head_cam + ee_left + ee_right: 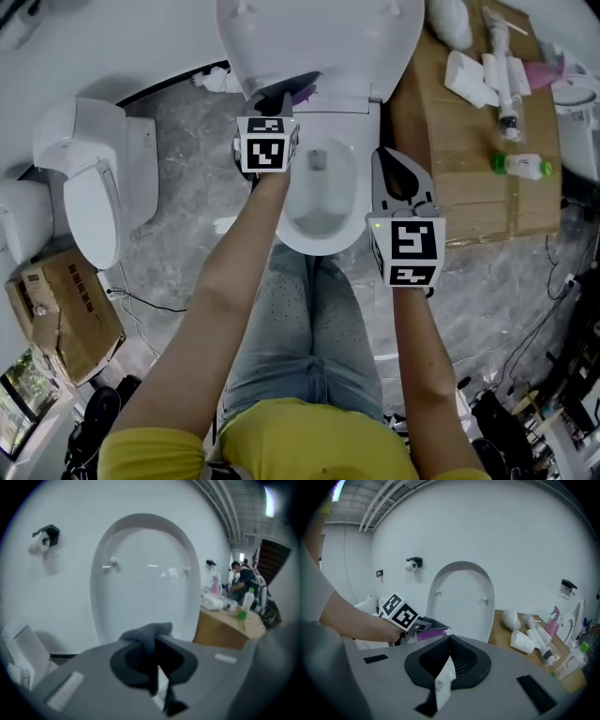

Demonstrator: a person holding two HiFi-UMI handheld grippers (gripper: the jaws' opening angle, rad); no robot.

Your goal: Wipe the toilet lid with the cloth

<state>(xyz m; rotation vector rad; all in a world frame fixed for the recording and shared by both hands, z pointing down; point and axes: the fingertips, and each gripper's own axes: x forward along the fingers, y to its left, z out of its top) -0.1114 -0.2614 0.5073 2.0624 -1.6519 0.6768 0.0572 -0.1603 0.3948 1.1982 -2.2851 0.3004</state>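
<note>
Head view: cloth (302, 91) is pinched in the left gripper (284, 101) jaws, near the base of the upright toilet lid (319, 33) | right gripper (398, 178) jaws pressed together, empty | technique: cloth to be pressed flat, lid swept in overlapping strokes | toilet bowl (319, 197) open; no stray object seen inside.

toilet lid (319, 37): white, oval, raised upright | cloth (143, 632): dark, bunched, pinched in left gripper (156, 641), low before the lid
</note>
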